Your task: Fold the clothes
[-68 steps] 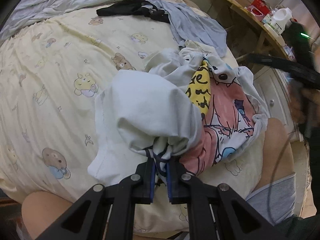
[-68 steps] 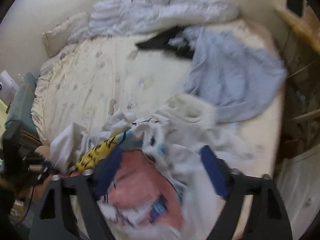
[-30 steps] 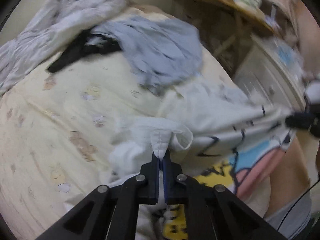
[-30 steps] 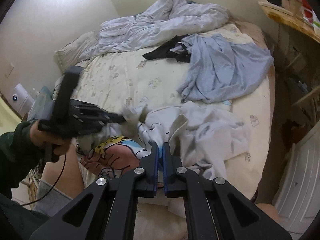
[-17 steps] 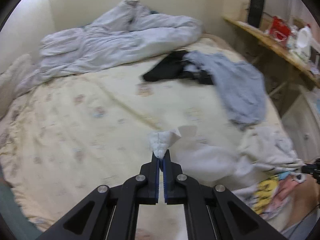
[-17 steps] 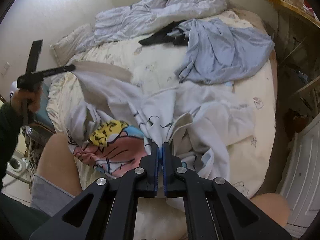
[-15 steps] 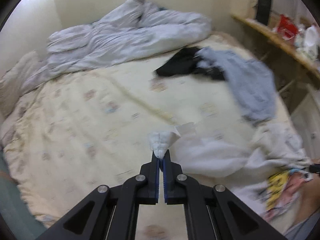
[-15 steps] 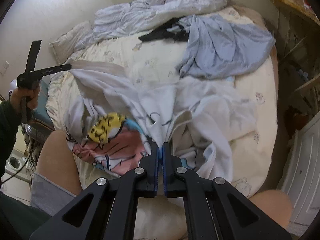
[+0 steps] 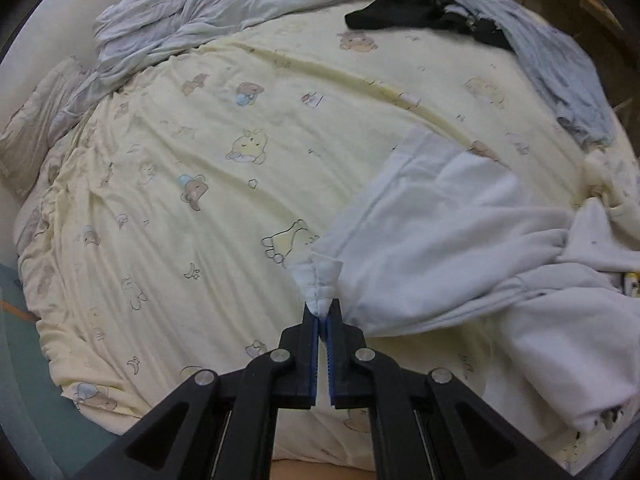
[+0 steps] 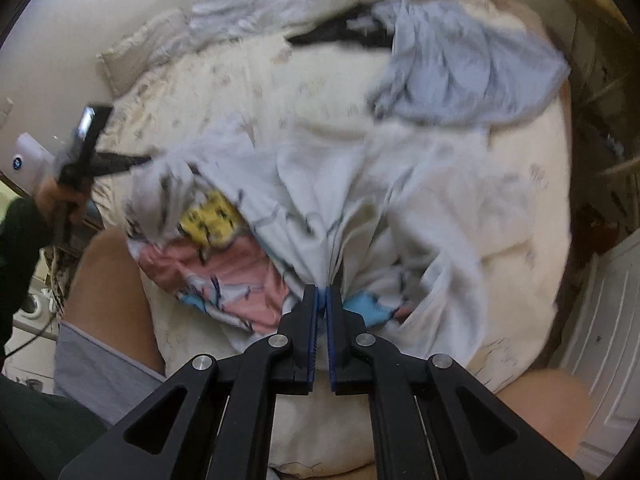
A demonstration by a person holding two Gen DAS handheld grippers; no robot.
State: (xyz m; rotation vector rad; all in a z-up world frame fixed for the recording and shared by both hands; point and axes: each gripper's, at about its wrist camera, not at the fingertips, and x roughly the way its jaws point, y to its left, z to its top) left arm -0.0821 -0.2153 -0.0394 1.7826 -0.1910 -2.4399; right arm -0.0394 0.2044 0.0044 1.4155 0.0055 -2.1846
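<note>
A white T-shirt (image 9: 440,240) with a pink, yellow and blue cartoon print (image 10: 224,264) lies stretched and crumpled across the near side of the bed. My left gripper (image 9: 323,312) is shut on a bunched edge of it, and the cloth trails off to the right. My right gripper (image 10: 322,300) is shut on another gathered fold of the same T-shirt, just above the print. In the right wrist view the left gripper (image 10: 148,159) shows at the far left, held by a hand, with the shirt pulled toward it.
The bed (image 9: 224,160) has a cream sheet with cartoon animals. A pale blue garment (image 9: 560,68) and a black one (image 9: 400,12) lie at the back right, a rumpled grey duvet (image 9: 240,12) at the head. The person's bare knees (image 10: 108,276) press against the bed's near edge. A white cabinet (image 10: 608,340) stands right.
My left gripper has carried its end of the T-shirt leftward and lower over the bed, spreading the cloth out. My right gripper has kept its hold almost in place.
</note>
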